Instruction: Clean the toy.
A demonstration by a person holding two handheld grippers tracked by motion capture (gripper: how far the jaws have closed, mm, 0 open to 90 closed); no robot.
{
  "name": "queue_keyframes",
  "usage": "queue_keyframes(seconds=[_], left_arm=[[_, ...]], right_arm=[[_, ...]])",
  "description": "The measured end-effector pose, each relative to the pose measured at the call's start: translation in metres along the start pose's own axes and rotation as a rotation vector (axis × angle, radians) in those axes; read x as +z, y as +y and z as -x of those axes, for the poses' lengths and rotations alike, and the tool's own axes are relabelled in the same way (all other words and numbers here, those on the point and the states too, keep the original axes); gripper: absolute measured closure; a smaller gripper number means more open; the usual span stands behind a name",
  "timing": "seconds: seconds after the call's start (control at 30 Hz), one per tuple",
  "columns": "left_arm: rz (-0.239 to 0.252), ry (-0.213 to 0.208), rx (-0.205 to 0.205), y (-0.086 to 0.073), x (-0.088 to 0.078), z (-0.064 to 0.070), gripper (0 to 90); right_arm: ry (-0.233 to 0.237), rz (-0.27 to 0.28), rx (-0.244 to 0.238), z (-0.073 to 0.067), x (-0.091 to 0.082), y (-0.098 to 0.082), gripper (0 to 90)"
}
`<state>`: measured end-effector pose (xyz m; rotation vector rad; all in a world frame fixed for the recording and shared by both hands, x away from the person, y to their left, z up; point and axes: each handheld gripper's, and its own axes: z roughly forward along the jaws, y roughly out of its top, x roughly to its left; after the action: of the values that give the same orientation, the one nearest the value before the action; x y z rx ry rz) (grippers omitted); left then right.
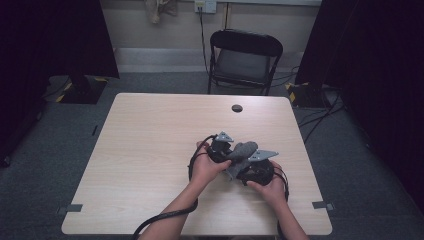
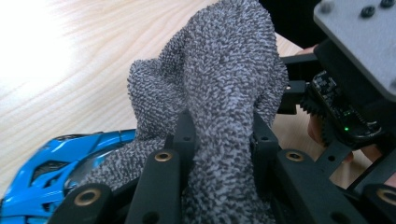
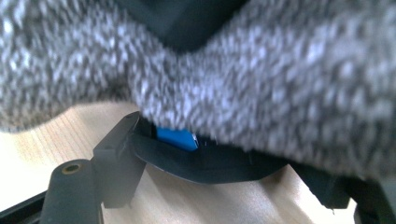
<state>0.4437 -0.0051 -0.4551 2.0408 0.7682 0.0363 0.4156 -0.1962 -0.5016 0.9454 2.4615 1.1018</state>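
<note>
In the high view a pale wood-grain table [image 1: 150, 150] stands on grey carpet, with a black folding chair [image 1: 244, 60] at upper centre, dark curtains at both upper corners and a round cable hole [image 1: 237, 108] near the table's far edge. Right of the frame's centre, both hands meet: the left gripper [image 1: 220, 147] and right gripper [image 1: 252, 167] hold a grey knitted cloth [image 1: 241, 151] between them, just above the tabletop.

In the left gripper view the black jaws at bottom centre are clamped tight on the cloth [image 2: 219, 93], which rises to the top; a blue toy car [image 2: 51, 172] lies at lower left.

In the right gripper view the blurred cloth [image 3: 280, 84] spans the upper frame, its jaws set wide; whether they pinch it I cannot tell.
</note>
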Motion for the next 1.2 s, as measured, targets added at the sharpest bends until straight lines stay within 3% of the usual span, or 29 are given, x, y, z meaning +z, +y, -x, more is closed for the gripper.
queue_keyframes(seconds=[0.23,0.5,0.6,0.9,1.2], left_arm=[[-0.014,-0.024,-0.002,-0.006,0.008,0.005,71.1],[-0.035,0.007,0.062,-0.009,0.014,0.012,71.0],[-0.035,0.01,0.066,-0.009,0.014,0.013,71.0],[-0.037,0.004,0.05,-0.008,0.014,0.011,71.1],[-0.037,0.04,0.034,-0.003,0.008,-0.002,71.1]], right_arm=[[0.0,-0.001,-0.001,0.0,0.0,0.0,24.4],[0.0,0.0,-0.001,0.0,0.0,0.0,24.4],[0.0,0.0,-0.001,0.0,0.0,0.0,24.4],[0.0,0.0,-0.001,0.0,0.0,0.0,24.4],[0.0,0.0,0.0,0.0,0.0,0.0,24.4]])
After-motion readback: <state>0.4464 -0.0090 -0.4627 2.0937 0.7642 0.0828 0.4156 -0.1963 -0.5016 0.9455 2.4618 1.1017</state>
